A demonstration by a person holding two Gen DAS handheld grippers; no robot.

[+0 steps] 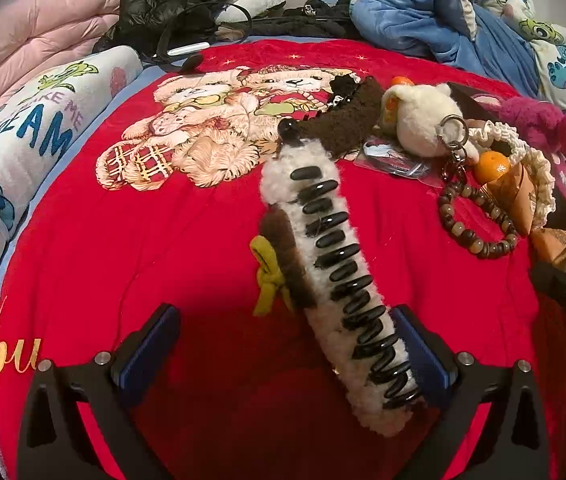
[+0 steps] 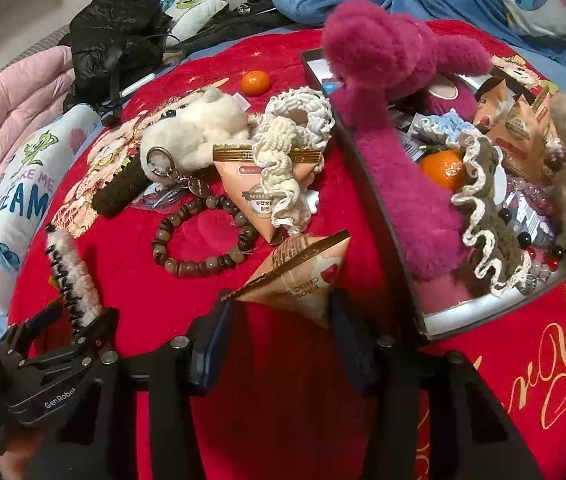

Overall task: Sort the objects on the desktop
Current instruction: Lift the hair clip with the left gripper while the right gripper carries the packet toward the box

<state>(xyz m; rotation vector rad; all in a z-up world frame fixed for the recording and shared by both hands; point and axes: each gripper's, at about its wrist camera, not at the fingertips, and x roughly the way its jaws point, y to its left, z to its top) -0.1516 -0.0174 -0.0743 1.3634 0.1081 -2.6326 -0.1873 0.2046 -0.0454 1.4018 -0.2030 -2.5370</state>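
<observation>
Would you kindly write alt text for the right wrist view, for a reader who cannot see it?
The right gripper clasps a triangular snack packet above a red blanket. A bead bracelet, white plush keychain and tangerine lie beyond; a cluttered box sits right.

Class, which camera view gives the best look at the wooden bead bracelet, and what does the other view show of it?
The right wrist view: the whole loop of the bead bracelet lies unobstructed on the red blanket. The left wrist view shows it near the right side, partly overlapped by a keyring and a snack packet.
</observation>
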